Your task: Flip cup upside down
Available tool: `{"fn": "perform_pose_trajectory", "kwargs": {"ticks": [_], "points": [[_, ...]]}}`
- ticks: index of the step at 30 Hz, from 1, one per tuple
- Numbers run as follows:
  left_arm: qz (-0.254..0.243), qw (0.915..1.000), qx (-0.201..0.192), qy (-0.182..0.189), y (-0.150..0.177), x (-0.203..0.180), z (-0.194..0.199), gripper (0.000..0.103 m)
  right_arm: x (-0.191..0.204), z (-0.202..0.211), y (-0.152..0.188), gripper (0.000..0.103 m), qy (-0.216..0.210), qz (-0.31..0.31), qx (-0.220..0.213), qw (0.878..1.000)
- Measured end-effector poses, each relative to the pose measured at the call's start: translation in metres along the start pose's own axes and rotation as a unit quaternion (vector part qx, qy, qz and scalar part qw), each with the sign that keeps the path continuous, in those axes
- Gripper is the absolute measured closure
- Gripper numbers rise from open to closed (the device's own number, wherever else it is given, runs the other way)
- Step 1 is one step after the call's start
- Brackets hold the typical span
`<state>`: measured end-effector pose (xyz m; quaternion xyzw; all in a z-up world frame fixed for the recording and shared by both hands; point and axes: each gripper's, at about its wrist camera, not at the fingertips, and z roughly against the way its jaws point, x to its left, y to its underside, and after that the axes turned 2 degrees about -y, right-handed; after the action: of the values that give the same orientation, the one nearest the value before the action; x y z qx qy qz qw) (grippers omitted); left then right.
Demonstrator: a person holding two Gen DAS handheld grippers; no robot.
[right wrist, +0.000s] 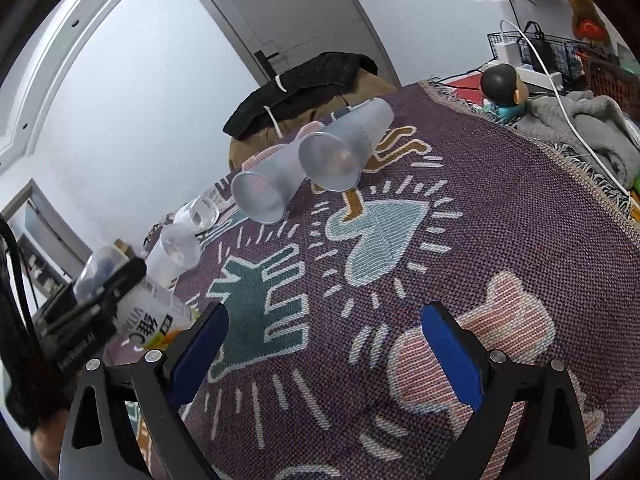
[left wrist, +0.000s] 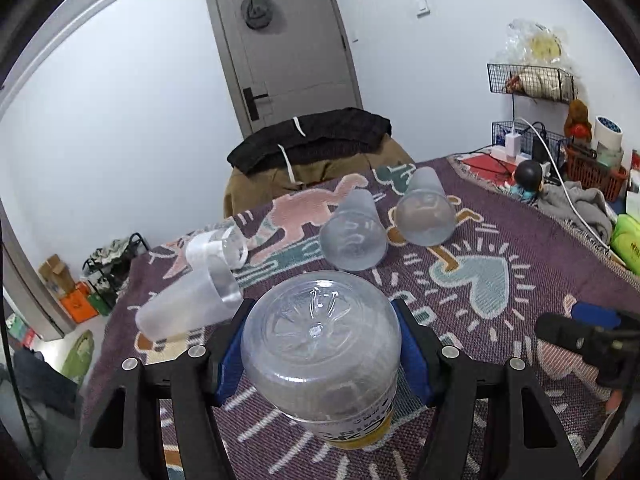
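Observation:
My left gripper (left wrist: 320,344) is shut on a clear plastic cup with a yellow label (left wrist: 324,356), held bottom-up just above the patterned purple cloth (left wrist: 520,240). The same cup (right wrist: 132,304) and left gripper (right wrist: 100,292) show at the left of the right wrist view. My right gripper (right wrist: 324,348) is open and empty over the cloth (right wrist: 480,200). Two frosted cups (left wrist: 354,236) (left wrist: 426,212) lie on their sides at mid-table. Two more clear cups (left wrist: 188,304) (left wrist: 218,246) lie at the left.
A chair with a dark jacket (left wrist: 312,136) stands behind the table's far edge. At the right are a figurine (left wrist: 528,178), a grey cloth (left wrist: 576,204), a white cable (left wrist: 568,196) and wire baskets (left wrist: 528,136). The right gripper shows at the right edge (left wrist: 592,332).

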<state>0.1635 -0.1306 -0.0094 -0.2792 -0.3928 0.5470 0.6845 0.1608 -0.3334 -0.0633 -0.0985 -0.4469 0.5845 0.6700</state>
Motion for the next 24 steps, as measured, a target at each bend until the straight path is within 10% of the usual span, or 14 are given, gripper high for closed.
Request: {"fn": "perform_pose_trajectory", "kwargs": {"ticks": [9, 14, 24], "points": [[-0.005, 0.9996, 0.025, -0.008, 0.019, -0.01, -0.005, 0.031, -0.002, 0.002, 0.0, 0.005, 0.002, -0.002, -0.001, 1.0], [0.006, 0.9999, -0.012, 0.001, 0.012, -0.001, 0.02, 0.001, 0.005, 0.002, 0.001, 0.005, -0.002, 0.004, 0.001, 1.0], [0.035, 0.9984, -0.044, -0.007, 0.005, 0.029, 0.054, 0.001, 0.028, 0.014, 0.002, 0.005, -0.006, 0.03, 0.002, 1.0]]}}
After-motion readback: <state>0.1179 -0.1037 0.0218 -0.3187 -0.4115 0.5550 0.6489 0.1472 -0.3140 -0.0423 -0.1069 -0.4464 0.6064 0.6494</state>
